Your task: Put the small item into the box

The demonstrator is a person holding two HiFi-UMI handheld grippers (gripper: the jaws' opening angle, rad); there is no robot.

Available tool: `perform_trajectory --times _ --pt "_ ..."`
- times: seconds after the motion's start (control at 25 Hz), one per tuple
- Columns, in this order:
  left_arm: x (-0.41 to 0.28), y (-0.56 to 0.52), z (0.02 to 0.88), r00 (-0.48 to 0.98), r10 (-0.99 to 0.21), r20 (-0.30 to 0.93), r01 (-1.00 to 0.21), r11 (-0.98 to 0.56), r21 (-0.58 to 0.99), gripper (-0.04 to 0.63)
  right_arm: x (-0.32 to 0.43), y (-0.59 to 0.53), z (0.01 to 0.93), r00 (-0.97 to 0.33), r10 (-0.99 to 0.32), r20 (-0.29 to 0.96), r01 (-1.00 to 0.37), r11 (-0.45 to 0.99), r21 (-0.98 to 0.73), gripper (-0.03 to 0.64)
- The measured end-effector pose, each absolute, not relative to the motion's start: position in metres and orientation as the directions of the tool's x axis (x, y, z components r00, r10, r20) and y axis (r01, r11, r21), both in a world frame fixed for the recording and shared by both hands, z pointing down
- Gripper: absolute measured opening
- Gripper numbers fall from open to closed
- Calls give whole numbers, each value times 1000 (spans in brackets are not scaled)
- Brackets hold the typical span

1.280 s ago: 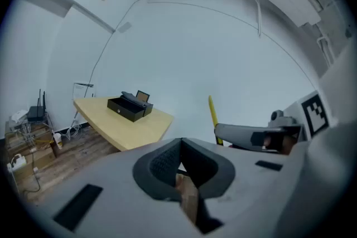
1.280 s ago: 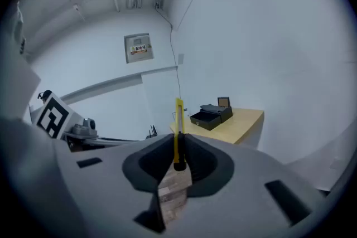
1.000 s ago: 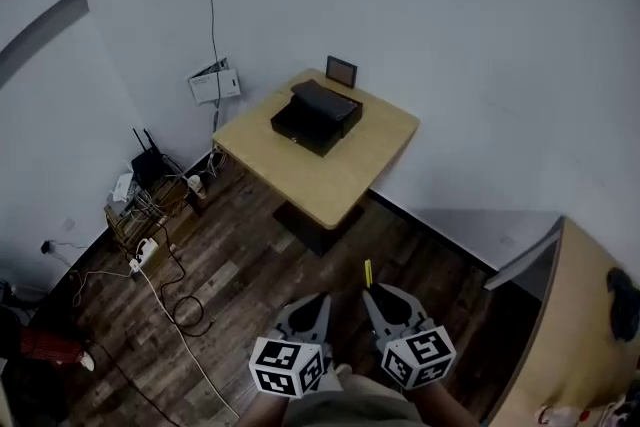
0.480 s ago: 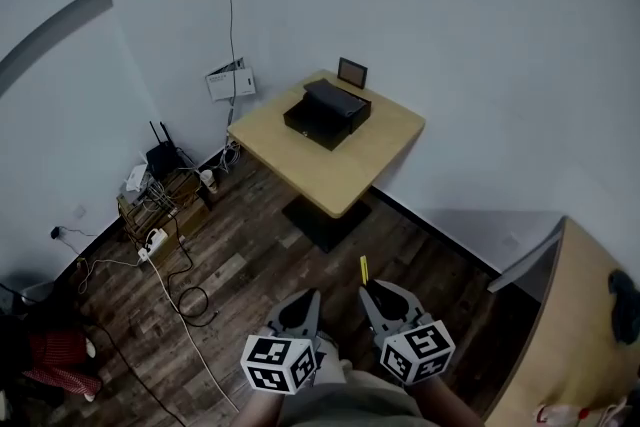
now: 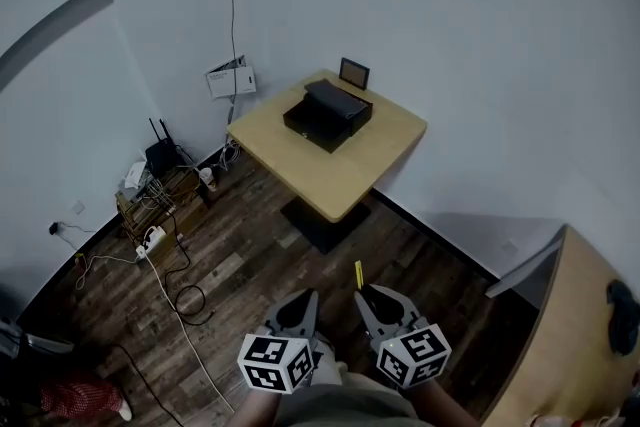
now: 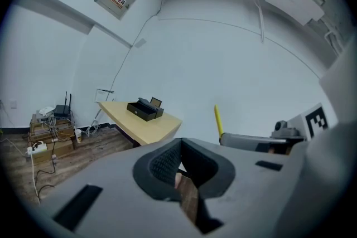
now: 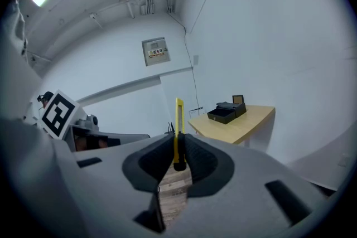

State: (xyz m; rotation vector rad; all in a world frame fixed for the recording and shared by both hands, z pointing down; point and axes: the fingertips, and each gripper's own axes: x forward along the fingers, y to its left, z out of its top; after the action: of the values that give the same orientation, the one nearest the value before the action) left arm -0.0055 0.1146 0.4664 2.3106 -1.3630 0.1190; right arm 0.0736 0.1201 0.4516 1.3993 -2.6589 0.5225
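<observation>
The right hand-held gripper (image 7: pixel 178 145) has its jaws pressed together on the small yellow item (image 7: pixel 179 119). The item is a slim strip that stands upright between the pads, and its top pokes out well above the jaw tips. In the head view it shows as a thin yellow sliver (image 5: pixel 359 274) just ahead of that gripper's tip.

The left hand-held gripper (image 6: pixel 179 146) sits just beside the right one, level with it. Its jaw tips meet and there is nothing between them.

Both grippers hang low over the dark plank floor (image 5: pixel 235 260), well apart from the worktop (image 5: pixel 345 170). The worktop stands far ahead of them, against the pale wall. The black box (image 5: pixel 328 113) rests on it toward its far side, straight ahead of and beyond both grippers. A small dark picture frame (image 5: pixel 354 72) stands just behind the box, at the wall.

Ahead and off to the left of the left gripper, white cables (image 5: pixel 165 285) trail across the floor near a low rack of electronics (image 5: pixel 160 190).
</observation>
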Motion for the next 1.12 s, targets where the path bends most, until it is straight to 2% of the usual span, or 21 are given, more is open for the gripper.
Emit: perform_trajectory --times 0.44,1.12 --pt "-7 61 473 506 -806 306 -850 -405 337 2 67 62 456 -592 -772 233 -801 529 -280 51" --pt "-35 -100 467 540 -781 313 -830 -433 352 2 37 -105 436 -570 -788 233 -817 515 -260 51"
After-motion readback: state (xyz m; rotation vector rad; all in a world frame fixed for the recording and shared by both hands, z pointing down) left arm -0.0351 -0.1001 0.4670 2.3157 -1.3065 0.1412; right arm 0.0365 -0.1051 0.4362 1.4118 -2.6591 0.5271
